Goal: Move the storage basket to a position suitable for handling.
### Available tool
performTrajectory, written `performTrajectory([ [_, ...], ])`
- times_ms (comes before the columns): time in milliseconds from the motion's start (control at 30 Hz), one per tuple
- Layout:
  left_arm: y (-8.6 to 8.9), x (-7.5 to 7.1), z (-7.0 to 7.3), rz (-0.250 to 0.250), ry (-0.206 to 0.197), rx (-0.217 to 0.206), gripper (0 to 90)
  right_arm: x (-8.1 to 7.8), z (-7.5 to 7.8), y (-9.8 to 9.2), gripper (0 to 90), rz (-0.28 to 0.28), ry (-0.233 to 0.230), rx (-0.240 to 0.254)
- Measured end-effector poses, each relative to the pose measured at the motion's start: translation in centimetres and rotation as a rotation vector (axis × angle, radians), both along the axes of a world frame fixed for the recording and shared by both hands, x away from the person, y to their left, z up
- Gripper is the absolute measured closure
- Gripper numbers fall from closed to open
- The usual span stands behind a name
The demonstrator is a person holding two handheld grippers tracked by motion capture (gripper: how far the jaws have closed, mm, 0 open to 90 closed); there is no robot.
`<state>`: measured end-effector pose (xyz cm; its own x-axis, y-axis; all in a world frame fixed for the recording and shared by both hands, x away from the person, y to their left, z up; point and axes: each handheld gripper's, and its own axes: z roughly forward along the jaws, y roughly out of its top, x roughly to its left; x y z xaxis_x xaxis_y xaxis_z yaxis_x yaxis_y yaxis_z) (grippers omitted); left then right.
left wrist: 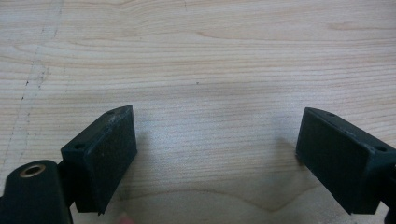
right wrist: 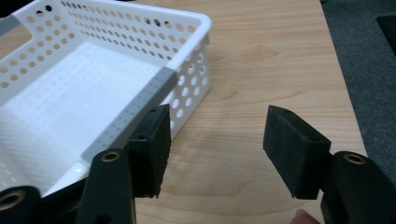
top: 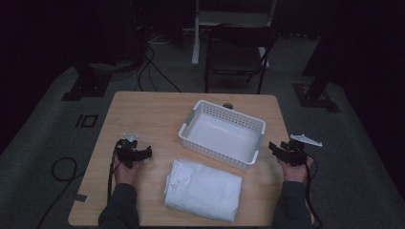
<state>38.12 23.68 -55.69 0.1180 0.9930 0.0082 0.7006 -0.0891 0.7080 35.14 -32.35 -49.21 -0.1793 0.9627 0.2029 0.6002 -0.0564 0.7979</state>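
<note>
Right, scene: a wooden table (top: 143, 114) with a folded white cloth (top: 203, 190) lying at 6 o'clock, near the front edge, and an empty white basket (top: 222, 134) just beyond it at 12 o'clock, the 2 close but apart.
Left gripper (top: 135, 153): parked at 9 o'clock of the cloth, tongs spread wide over bare wood, nothing between them; the left gripper view confirms it (left wrist: 215, 158).
Right gripper (top: 282, 149): out at 3 o'clock beside the basket's short end, tongs spread, nothing pinched; in the right gripper view (right wrist: 217, 149) the basket's grey handle strip (right wrist: 135, 109) sits just past 1 jaw.
Step in hand: my read is that the cloth goes into the basket, and neither hand has reached it yet.
How to do it well: bring both grippers in low from 9 and 3 o'clock, pinch all the folded layers at opposite edges, not just the top sheet.
Lift: keep the 2 hands level so the folds hold.
Watch out: the basket looks light, so a nudge on the rim could skate it away.
</note>
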Motion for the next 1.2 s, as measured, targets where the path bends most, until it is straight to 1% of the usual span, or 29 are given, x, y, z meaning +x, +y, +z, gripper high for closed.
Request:
performTrajectory([
  [100,0.1,0.0,0.0,-0.014,-0.005,-0.002,11.8,-0.1,0.2,0.2,40.1,0.006,-0.002,-0.006],
  [133,0.3,0.0,0.0,-0.031,-0.002,-0.001,11.8,0.0,0.2,0.2,39.2,0.003,0.0,-0.002],
  [167,0.4,-0.1,0.0,-0.038,-0.002,0.0,12.3,0.0,0.2,0.2,40.3,0.0,0.005,0.005],
  [267,0.4,-0.1,0.0,-0.041,-0.001,-0.001,13.4,0.0,0.2,0.2,38.7,0.002,0.012,0.009],
  [300,0.4,-0.2,0.1,-0.044,0.005,0.001,13.4,0.0,0.3,0.3,36.7,-0.004,0.012,0.0],
  [467,0.5,-0.3,0.1,-0.049,0.012,0.002,13.4,0.0,0.4,0.8,35.0,0.007,0.013,-0.009],
  [500,0.5,-0.2,0.1,-0.051,0.011,0.002,13.4,0.1,0.5,1.2,32.9,0.009,0.013,-0.014],
  [533,0.5,-0.2,0.2,-0.052,0.013,0.002,13.5,0.1,0.5,1.3,32.8,0.011,0.014,-0.02],
  [633,0.5,-0.3,0.2,-0.053,0.019,0.002,13.4,0.1,0.5,1.8,33.0,0.027,0.017,-0.021],
  [733,0.6,-0.4,0.3,-0.074,0.026,0.005,13.4,0.2,0.4,2.3,33.8,0.04,0.029,-0.021],
  [800,0.5,-0.4,0.3,-0.075,0.026,0.004,13.4,0.2,0.3,2.5,34.1,0.045,0.032,-0.019],
  [833,0.5,-0.5,0.3,-0.078,0.028,0.003,13.5,0.2,0.3,2.9,36.1,0.052,0.035,-0.018],
  [900,0.4,-0.5,0.3,-0.075,0.03,0.004,14.7,0.1,0.3,3.2,37.2,0.052,0.036,-0.023],
  [933,0.4,-0.5,0.4,-0.075,0.031,0.004,15.1,0.1,0.4,3.2,37.3,0.055,0.033,-0.027],
  [967,0.3,-0.5,0.4,-0.076,0.032,0.004,16.2,0.1,0.4,3.3,37.6,0.062,0.031,-0.019],
  [1033,0.3,-0.5,0.4,-0.076,0.032,0.004,16.9,-0.1,0.6,3.4,39.4,0.052,0.015,-0.006],
  [1067,0.3,-0.6,0.4,-0.074,0.033,0.004,17.1,-0.1,0.8,3.5,39.7,0.056,0.01,-0.003],
  [1133,0.3,-0.6,0.5,-0.073,0.035,0.004,19.7,-0.1,0.9,3.8,40.4,0.074,0.024,-0.006],
  [1167,0.3,-0.6,0.5,-0.071,0.035,0.004,19.7,-0.1,0.9,3.8,40.4,0.074,0.024,-0.006],
  [1200,0.2,-0.6,0.5,-0.071,0.034,0.003,22.2,0.0,0.8,4.2,41.2,0.086,0.052,-0.02],
])
